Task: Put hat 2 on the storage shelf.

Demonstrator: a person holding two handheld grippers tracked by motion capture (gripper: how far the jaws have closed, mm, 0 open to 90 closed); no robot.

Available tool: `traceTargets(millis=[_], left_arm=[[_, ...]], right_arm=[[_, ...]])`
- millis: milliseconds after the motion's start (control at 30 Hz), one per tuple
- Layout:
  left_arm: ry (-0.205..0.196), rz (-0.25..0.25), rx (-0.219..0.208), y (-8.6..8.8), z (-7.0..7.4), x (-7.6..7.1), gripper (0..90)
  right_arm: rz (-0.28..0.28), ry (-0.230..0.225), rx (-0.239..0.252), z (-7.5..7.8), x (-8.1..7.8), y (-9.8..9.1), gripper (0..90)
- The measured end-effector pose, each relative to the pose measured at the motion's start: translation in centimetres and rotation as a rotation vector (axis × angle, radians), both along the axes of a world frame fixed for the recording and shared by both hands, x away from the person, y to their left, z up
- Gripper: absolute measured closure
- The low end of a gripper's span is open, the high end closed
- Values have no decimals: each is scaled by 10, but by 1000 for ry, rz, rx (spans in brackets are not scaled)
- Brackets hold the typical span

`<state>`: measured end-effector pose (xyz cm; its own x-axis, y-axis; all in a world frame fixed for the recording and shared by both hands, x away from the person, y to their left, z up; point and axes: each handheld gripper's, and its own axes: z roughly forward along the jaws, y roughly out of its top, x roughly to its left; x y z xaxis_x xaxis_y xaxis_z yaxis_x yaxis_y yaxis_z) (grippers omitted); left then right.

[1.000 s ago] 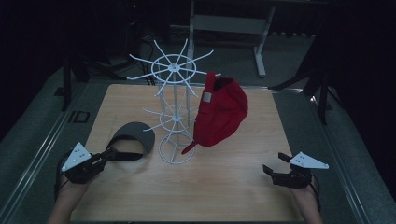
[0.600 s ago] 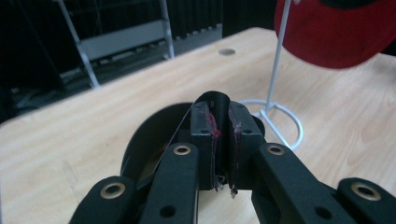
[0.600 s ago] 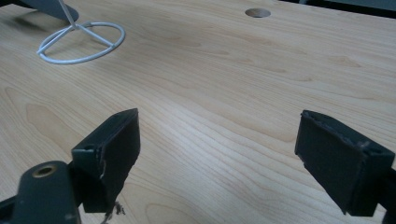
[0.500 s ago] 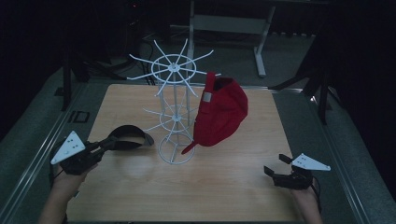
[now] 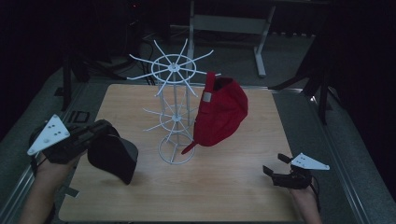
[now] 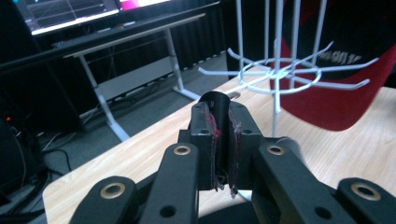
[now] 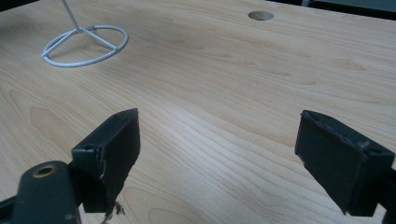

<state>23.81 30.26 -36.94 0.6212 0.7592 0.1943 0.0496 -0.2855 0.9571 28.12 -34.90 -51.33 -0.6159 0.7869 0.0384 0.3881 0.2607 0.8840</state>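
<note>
Left gripper, fingers clamped on the black fabric cap; right gripper fingers spread, empty. Steer the cap's opening onto a free prong of the white wire rack, clear of the red cap.

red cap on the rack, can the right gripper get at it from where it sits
Probably yes. The right gripper rests open near the table's front edge, and bare wood lies between it and the red cap hanging on the white wire rack's near side.
</note>
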Motion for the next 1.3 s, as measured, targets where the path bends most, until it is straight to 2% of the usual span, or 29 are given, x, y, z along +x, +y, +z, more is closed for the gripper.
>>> traceTargets(millis=[167,267,467,633,733,900,1100,1300], left_arm=[[-33,-19,1,3,16,-12,838],[-46,-34,6,3,25,-13,838],[-68,-56,23,-5,48,-3,838],[-101,-75,32,-11,68,3,838],[-133,-108,20,-12,79,2,838],[-180,-225,-4,-12,89,-3,837],[-190,-264,-41,-13,99,1,837],[-207,-279,-39,-23,115,9,836]], right_arm=[[1,1,0,-1,-1,-1,140],[1,1,4,-1,-1,-1,140],[4,2,0,-2,-1,-1,140],[3,3,0,-2,-1,-1,141],[4,3,-4,-3,-1,-1,140],[1,6,0,-3,-1,-2,140],[3,5,0,-3,-2,-2,140],[1,5,-1,-4,-2,-2,140]])
